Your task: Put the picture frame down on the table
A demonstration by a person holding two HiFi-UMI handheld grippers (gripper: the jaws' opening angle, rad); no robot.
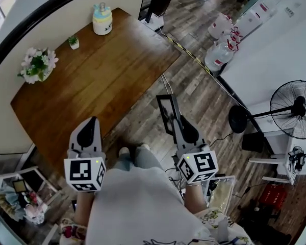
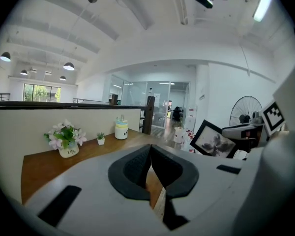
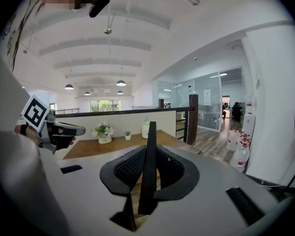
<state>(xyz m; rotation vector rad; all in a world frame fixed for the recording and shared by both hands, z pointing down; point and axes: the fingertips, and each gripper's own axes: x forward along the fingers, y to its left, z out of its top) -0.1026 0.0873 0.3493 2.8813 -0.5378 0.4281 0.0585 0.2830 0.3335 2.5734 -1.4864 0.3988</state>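
Progress is sitting at the carrying stage: the black rectangular picture frame [image 1: 167, 114] is hanging in the air over the grey-brown plank floor [image 1: 204, 96], just off the near right edge of the long brown wooden counter [image 1: 107, 70], and no part of it is touching the wood yet. The right gripper [image 1: 181, 126] is pinching the frame by one edge, so the frame is standing edge-on between the pads. The left gripper [image 1: 93, 120] is hovering by the counter's near corner with its pads pressed together and nothing between them. What is left, as I judge it, is bringing the frame leftward and farther over the counter, lowering it onto a bare stretch and letting go. The near part is lying bare, while a white vase of pink and white flowers [image 1: 37, 65], a small potted plant [image 1: 73, 42] and a pastel banded jar [image 1: 102, 19] are sitting along the far side. The head view is giving the layout from above, frame against counter edge, which neither gripper view is showing. The right gripper view is showing the pinch itself. The left gripper view alone is showing the frame's face, a greyish flower-like print, off to its right.
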